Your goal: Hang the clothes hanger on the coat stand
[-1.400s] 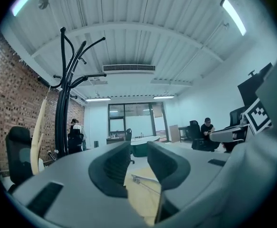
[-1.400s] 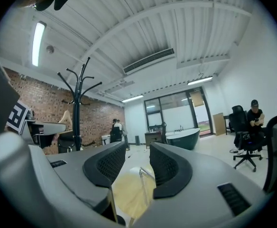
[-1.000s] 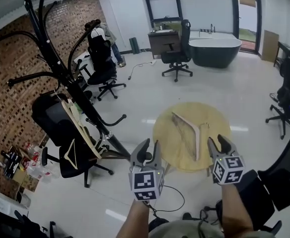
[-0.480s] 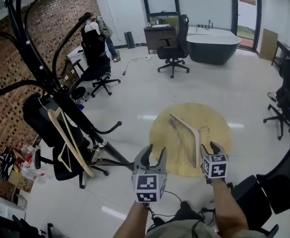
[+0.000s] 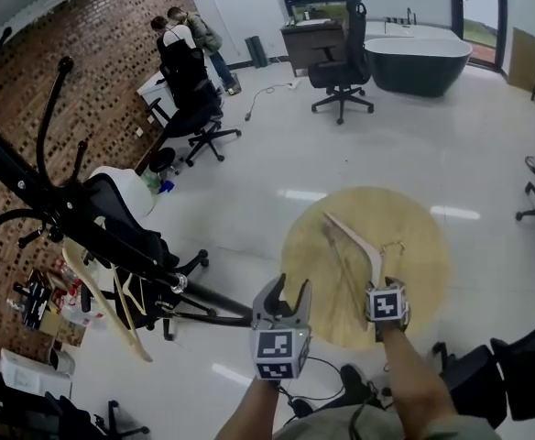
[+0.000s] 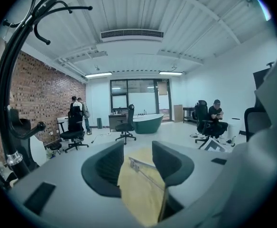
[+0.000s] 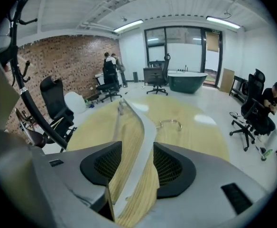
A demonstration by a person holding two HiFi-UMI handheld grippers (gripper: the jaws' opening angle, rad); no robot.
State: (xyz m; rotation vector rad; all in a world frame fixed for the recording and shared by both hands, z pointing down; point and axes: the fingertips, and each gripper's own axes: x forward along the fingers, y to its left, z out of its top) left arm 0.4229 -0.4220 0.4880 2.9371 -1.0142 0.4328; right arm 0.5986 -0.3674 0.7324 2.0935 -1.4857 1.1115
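**Two grippers at the table, hanger not yet lifted.**
Left gripper [image 5: 283,291], jaws just opened wide, holds nothing. Right gripper [image 7: 137,163], jaws just opening, straddles the pale wooden clothes hanger [image 5: 359,241], apparently without gripping it. The hanger lies on the round light-wood table [image 5: 423,246]; the black metal coat stand [image 5: 84,218] stands at nine o'clock.

Wood hanger [image 5: 354,238] w/ metal hook [image 7: 170,121], matt wood table [image 5: 423,236], glossy floor [image 5: 451,136].
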